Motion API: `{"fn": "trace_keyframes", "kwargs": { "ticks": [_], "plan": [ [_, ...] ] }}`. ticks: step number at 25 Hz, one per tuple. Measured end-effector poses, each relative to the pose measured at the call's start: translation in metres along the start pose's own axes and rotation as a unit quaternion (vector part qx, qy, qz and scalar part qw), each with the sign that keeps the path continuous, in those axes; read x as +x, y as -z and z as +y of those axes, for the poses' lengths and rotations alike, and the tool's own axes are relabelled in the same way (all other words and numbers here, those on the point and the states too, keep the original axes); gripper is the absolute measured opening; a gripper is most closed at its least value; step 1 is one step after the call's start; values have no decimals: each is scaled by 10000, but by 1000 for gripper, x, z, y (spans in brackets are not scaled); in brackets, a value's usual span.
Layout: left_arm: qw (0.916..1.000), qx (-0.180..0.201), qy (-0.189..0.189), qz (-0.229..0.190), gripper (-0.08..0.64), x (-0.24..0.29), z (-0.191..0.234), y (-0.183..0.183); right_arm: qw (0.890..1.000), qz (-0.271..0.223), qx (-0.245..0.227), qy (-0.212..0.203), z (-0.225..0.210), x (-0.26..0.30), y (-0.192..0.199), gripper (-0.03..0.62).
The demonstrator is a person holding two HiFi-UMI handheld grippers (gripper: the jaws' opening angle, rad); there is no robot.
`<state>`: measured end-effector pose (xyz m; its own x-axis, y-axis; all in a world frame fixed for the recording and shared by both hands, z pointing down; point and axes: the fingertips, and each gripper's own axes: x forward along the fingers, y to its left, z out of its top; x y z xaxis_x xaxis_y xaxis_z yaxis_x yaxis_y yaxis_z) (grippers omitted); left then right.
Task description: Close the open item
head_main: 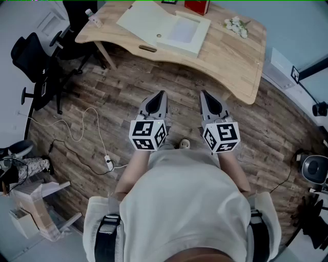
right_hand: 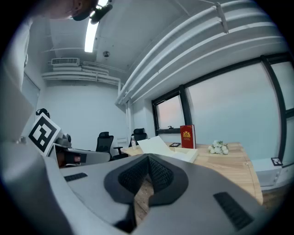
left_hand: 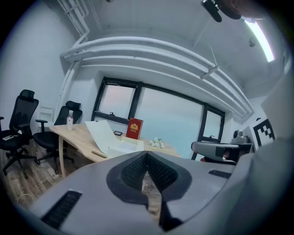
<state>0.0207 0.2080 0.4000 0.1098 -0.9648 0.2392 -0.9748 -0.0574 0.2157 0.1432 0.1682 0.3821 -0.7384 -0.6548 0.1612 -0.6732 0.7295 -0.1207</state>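
Observation:
An open white box (head_main: 179, 33) lies on the wooden desk (head_main: 230, 61), its lid (head_main: 143, 21) folded back to the left. It shows in the left gripper view as the box (left_hand: 121, 147) with raised lid (left_hand: 102, 132), and in the right gripper view as the box (right_hand: 186, 156) with lid (right_hand: 155, 145). Both grippers hang side by side over the floor, well short of the desk. My left gripper (head_main: 162, 93) (left_hand: 147, 158) is shut and empty. My right gripper (head_main: 203, 93) (right_hand: 149, 160) also has its jaws together with nothing between them.
On the desk stand a red book (head_main: 197, 6), white flowers (head_main: 237, 25) and a bottle (head_main: 94, 18). Black office chairs (head_main: 36, 59) stand at the left. A white cable (head_main: 84, 130) trails over the wooden floor, and cardboard boxes (head_main: 36, 204) sit at the lower left.

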Motion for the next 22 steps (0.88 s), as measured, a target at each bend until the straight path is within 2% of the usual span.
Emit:
{"fn": "trace_keyframes", "kwargs": {
  "ticks": [12,22],
  "plan": [
    [9999,-108,-43,-59,20,-2,-16,8,9997,-1,-213,-119,-4,-16,3,18],
    [9995,-212,-233,-69,20,-4,-18,11,9994,-10,-131,-332,-6,-21,7,18]
  ]
}}
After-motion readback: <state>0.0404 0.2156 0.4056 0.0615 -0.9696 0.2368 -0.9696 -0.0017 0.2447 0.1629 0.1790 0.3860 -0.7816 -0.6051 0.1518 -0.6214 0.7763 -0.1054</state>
